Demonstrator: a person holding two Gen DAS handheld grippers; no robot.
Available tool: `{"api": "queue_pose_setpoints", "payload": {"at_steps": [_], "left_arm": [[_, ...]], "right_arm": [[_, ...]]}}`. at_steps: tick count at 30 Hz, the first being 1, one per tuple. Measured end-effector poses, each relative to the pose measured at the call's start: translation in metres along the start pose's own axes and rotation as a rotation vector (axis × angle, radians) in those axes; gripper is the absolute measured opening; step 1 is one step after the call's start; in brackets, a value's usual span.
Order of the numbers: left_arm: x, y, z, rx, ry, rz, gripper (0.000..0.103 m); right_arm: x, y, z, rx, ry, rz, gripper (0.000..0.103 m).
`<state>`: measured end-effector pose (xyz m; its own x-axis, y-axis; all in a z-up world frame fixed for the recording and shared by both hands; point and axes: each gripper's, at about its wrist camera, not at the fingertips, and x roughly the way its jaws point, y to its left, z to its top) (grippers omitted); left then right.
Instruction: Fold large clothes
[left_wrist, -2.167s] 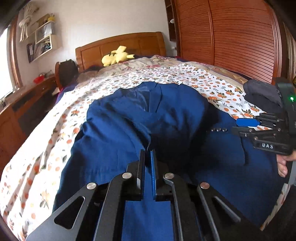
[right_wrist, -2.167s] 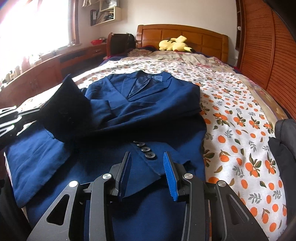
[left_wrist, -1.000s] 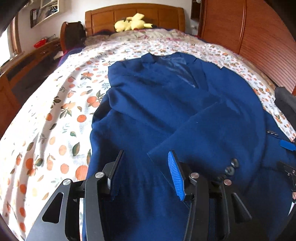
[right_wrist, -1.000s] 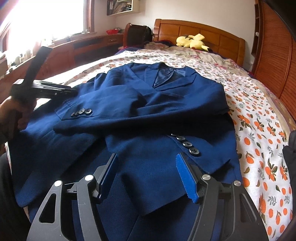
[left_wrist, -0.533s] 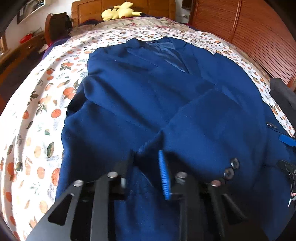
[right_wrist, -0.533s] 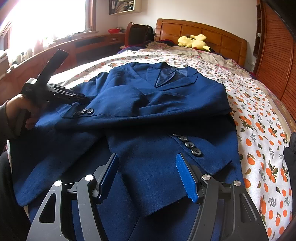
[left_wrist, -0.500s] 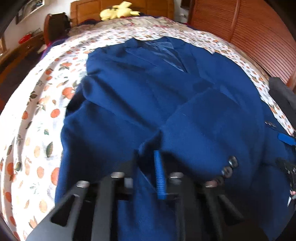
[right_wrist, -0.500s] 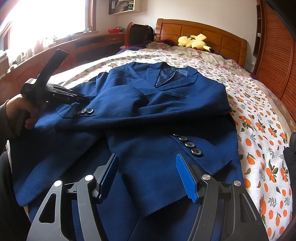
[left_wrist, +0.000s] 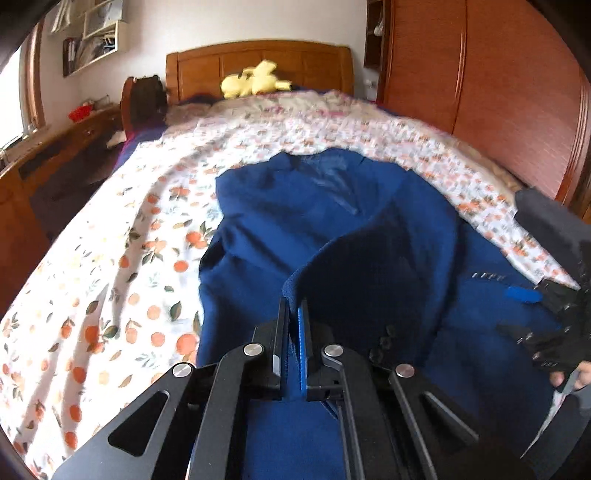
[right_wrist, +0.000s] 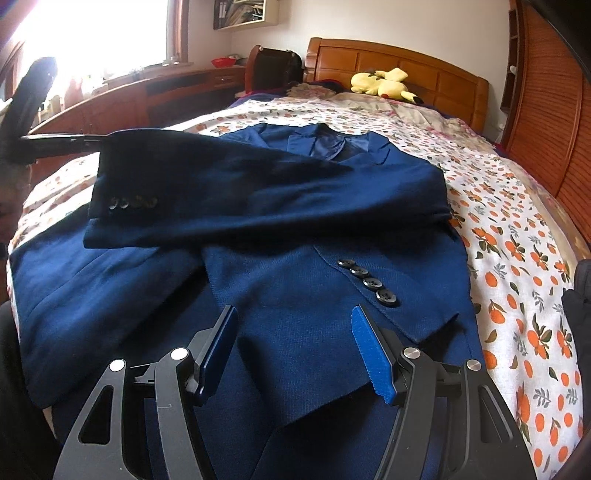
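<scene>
A dark blue suit jacket (right_wrist: 295, 332) lies face up on the bed, collar toward the headboard. My left gripper (left_wrist: 294, 306) is shut on the cuff end of one sleeve (left_wrist: 369, 266) and holds it lifted off the jacket's front. In the right wrist view that sleeve (right_wrist: 258, 199) stretches across the chest, its cuff buttons (right_wrist: 133, 202) hanging near the left gripper (right_wrist: 99, 140). My right gripper (right_wrist: 293, 321) stands open just above the jacket's lower front with nothing between its fingers. The other sleeve's buttons (right_wrist: 369, 282) lie just beyond it.
The orange-print bedspread (right_wrist: 517, 240) covers the bed. A yellow plush toy (right_wrist: 384, 85) lies by the wooden headboard (right_wrist: 424, 70). A dark garment (left_wrist: 546, 221) sits at the bed's right edge. A wooden desk (right_wrist: 147, 96) runs along the left, a wardrobe (left_wrist: 498, 92) along the right.
My left gripper went from open over the jacket to shut on the sleeve's cuff end, then rose with it, so the sleeve now hangs lifted. The right gripper has stayed still and open.
</scene>
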<state>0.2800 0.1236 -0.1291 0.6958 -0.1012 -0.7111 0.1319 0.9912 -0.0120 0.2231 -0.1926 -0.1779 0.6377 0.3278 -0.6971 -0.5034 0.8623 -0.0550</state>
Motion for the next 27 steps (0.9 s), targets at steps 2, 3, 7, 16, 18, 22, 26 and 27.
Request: {"api": "queue_pose_setpoints", "payload": {"at_steps": [2, 3, 7, 16, 18, 22, 26, 27], "left_arm": [[0.004, 0.005, -0.004, -0.005, 0.015, 0.023, 0.004], [0.004, 0.005, -0.004, 0.001, 0.015, 0.035, 0.004], [0.0, 0.009, -0.01, 0.001, 0.011, 0.039, 0.004], [-0.02, 0.003, -0.018, 0.027, -0.021, 0.061, 0.01], [-0.026, 0.002, -0.022, 0.032, -0.016, 0.07, 0.01], [-0.042, 0.003, -0.035, 0.023, -0.026, 0.08, 0.037], [-0.059, 0.006, -0.054, -0.001, -0.065, 0.101, 0.083], [-0.061, 0.007, -0.059, -0.01, -0.064, 0.098, 0.085]], "right_arm": [[-0.001, 0.0, 0.0, 0.004, -0.004, -0.003, 0.062], [-0.001, -0.001, 0.0, 0.007, -0.007, -0.004, 0.062], [-0.004, -0.004, -0.004, 0.018, -0.014, -0.004, 0.062], [-0.005, -0.009, -0.005, 0.028, -0.026, -0.005, 0.062], [-0.005, -0.009, -0.005, 0.026, -0.025, -0.005, 0.062], [-0.004, -0.009, -0.005, 0.024, -0.023, -0.006, 0.062], [-0.005, -0.008, -0.006, 0.025, -0.026, -0.013, 0.062], [-0.006, -0.008, -0.006, 0.025, -0.029, -0.016, 0.062]]}}
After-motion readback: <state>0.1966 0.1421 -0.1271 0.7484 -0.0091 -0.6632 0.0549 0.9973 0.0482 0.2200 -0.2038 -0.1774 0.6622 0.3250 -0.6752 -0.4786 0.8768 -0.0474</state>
